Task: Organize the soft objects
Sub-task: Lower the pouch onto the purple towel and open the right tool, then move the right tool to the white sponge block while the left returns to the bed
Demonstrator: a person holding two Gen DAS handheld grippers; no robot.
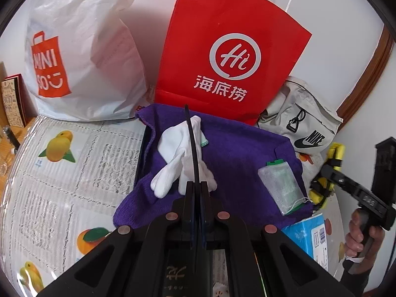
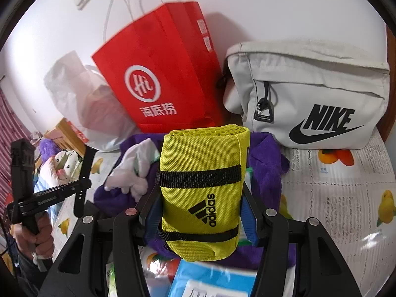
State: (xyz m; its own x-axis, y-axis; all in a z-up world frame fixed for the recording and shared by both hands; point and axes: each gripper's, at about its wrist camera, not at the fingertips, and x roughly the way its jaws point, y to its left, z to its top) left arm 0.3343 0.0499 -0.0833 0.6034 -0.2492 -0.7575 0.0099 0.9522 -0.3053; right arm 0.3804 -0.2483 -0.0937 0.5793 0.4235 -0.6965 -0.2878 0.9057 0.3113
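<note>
A white glove [image 1: 178, 153] [image 2: 131, 170] lies crumpled on a purple towel [image 1: 235, 143] [image 2: 264, 168] spread over the table. My left gripper [image 1: 187, 113] [image 2: 83, 180] is shut with nothing in it, its fingers pressed together in the air over the glove. A clear packet with green trim [image 1: 281, 188] rests on the towel's right part. My right gripper [image 2: 200, 180] [image 1: 321, 185] is shut on a yellow Adidas pouch [image 2: 203, 153] [image 1: 334, 153] with black straps. It holds the pouch upright above the towel's near edge.
Against the wall stand a red paper bag [image 1: 230, 57] [image 2: 158, 79], a white Miniso plastic bag [image 1: 79, 57] and a pale Nike bag [image 1: 302, 123] [image 2: 309, 99]. A blue box [image 1: 309, 237] [image 2: 215, 279] sits near the front. A fruit-print tablecloth [image 1: 61, 185] covers the table.
</note>
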